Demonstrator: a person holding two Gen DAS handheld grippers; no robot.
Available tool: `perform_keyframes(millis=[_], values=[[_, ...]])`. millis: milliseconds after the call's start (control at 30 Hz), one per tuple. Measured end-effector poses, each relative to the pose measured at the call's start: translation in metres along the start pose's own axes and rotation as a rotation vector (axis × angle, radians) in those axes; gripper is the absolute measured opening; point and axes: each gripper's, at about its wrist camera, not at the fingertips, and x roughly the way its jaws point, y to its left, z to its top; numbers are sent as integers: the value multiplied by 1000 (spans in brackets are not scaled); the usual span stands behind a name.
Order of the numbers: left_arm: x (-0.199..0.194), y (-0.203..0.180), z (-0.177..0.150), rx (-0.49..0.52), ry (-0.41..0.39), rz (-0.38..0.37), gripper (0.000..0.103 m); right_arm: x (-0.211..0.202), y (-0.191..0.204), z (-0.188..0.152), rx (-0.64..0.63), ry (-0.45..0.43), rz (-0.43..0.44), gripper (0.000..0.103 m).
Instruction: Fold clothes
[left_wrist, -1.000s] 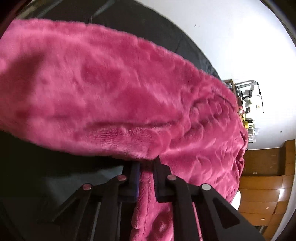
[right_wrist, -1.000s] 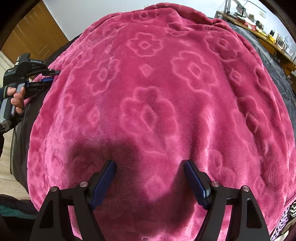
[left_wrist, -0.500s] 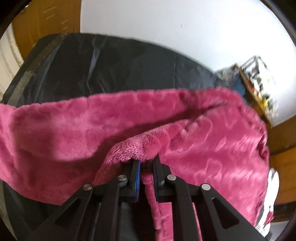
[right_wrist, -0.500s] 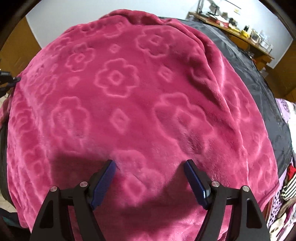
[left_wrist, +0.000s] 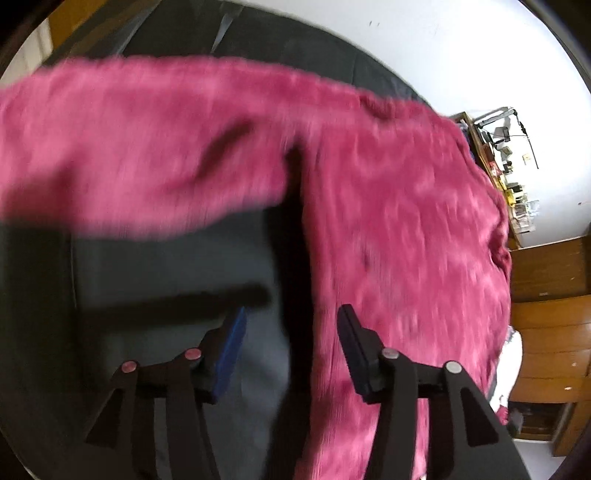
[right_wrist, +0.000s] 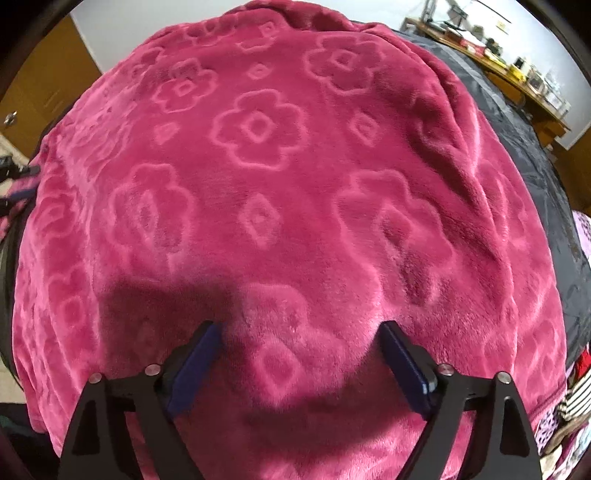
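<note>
in the left wrist view the pink fleece garment (left_wrist: 388, 229) ends in a near-vertical edge at mid frame, with bare dark bedcover (left_wrist: 166, 273) open across the lower left. the left gripper (left_wrist: 291, 332) hangs over that edge, its jaws opening with nothing pinched between them. the picture is blurred.

in the right wrist view the garment (right_wrist: 280, 192) fills most of the frame, plush, embossed with flowers and diamonds, wrinkled toward the right. the right gripper (right_wrist: 299, 343) stands wide over it, jaws opening, clamping nothing. dark cover (right_wrist: 524, 155) shows upper right, beyond it a cluttered wooden bench (right_wrist: 509, 70); patterned clothes (right_wrist: 569, 402) lie lower right.
</note>
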Motion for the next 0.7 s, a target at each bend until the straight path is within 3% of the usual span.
perform_keyframes(millis=[133,267,367,500,533,600,700], values=[[-2,6,-49,-64,46,-66,59,-1,5,-4,-44,-8,29,95],[4,0,-93,-89,66,-120,69,-2,-17,-4,-74,-10,85,95],[13,-9,-119,-78,94,-122,70,-7,-23,-4,-91,-15,123,95],[13,-24,-145,-29,72,-91,68,-15,-24,-3,-118,-36,147,95],[14,-27,-148,-22,67,-76,64,-16,-24,-2,-125,-41,151,95],[13,-30,-155,-15,55,-29,22,-20,-35,-9,-135,-46,158,95],[5,-27,-164,-42,19,7,14,-31,-46,-16,-145,-61,172,95]])
